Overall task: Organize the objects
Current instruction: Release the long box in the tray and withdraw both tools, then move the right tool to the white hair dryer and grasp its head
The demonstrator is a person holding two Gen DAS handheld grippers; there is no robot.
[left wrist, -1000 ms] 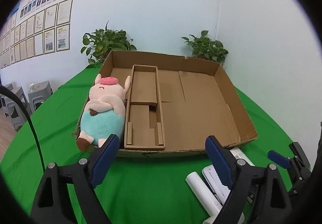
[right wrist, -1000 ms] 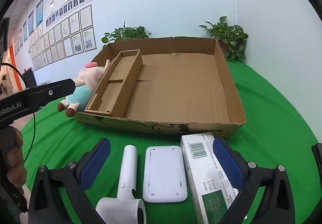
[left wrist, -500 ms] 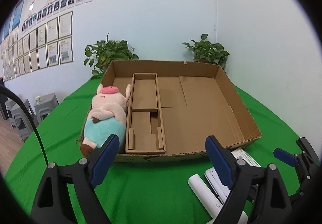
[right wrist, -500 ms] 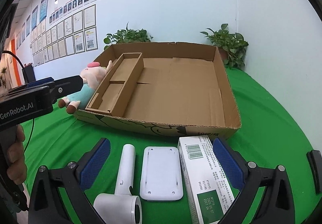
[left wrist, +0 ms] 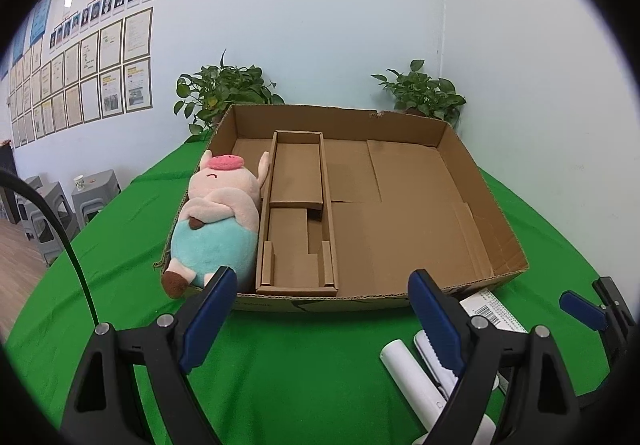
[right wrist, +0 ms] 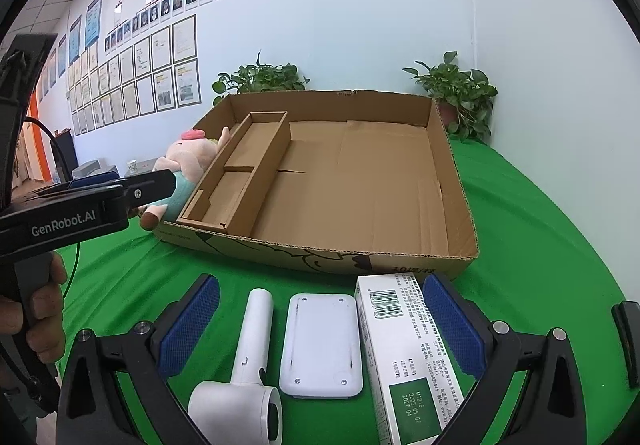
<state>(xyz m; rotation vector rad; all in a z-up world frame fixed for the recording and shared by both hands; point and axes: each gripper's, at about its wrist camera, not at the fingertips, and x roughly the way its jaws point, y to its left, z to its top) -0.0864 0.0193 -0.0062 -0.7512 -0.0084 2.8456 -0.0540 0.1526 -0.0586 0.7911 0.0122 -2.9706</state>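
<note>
**Both grippers open over the green table, box and loose items in front**

Broadly, a green-covered table (right wrist: 540,229) carries everything. The biggest thing on it is a shallow cardboard box (right wrist: 456,181), standing toward the table's far edge with two potted plants (left wrist: 224,89) behind it by the wall. Inside the box, along its left side, sits a narrow cardboard insert (left wrist: 298,213) split into a far and a near compartment; the wide part of the box to its right holds nothing but bare cardboard.

A plush pig (left wrist: 216,221), pink with a pale blue body, lies in the strip between the box's left wall and the insert, head toward the far edge, one brown hoof poking out past the box's near left corner.

On the table's near edge, in front of the box, three items lie side by side: a white carton with a barcode and green label (right wrist: 404,349) on the right, its far end touching or just short of the box's front wall; a white rounded flat device (right wrist: 320,345) in the middle; a white hair dryer (right wrist: 248,361) on the left, handle pointing at the box.

The right gripper (right wrist: 320,329) hovers above these three, jaws spread wide, holding nothing. The left gripper (left wrist: 320,309) hangs before the box's near wall, jaws likewise wide apart and empty.
</note>
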